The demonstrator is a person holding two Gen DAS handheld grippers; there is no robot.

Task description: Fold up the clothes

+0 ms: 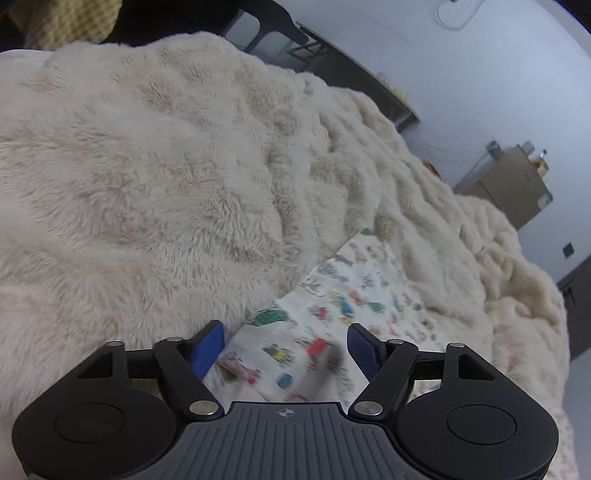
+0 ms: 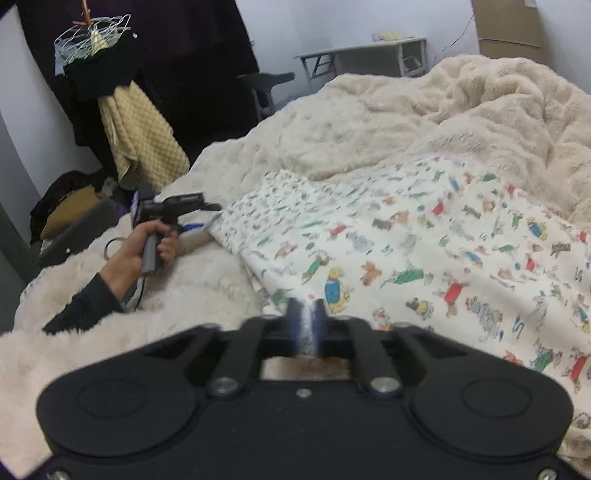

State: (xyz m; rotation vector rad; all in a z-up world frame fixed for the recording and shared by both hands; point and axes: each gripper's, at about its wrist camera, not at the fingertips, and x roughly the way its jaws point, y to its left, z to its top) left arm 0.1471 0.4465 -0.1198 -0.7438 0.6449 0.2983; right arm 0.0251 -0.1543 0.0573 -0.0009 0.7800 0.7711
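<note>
A white garment with small coloured cartoon prints (image 2: pixel 424 240) lies spread on a cream fluffy blanket (image 2: pixel 369 110). My right gripper (image 2: pixel 306 321) is shut on the garment's near edge, with cloth pinched between its blue pads. My left gripper (image 1: pixel 286 345) is open, its blue pads (image 1: pixel 207 347) on either side of a corner of the garment (image 1: pixel 332 317) without gripping it. In the right wrist view the left gripper (image 2: pixel 210 208) is held in a hand at the garment's far left corner.
The cream blanket (image 1: pixel 147 166) covers the whole bed in folds. A clothes rack with hangers and a yellow towel (image 2: pixel 136 136) stands left of the bed. A small desk (image 2: pixel 362 51) and a cardboard box (image 2: pixel 513 29) stand against the far wall.
</note>
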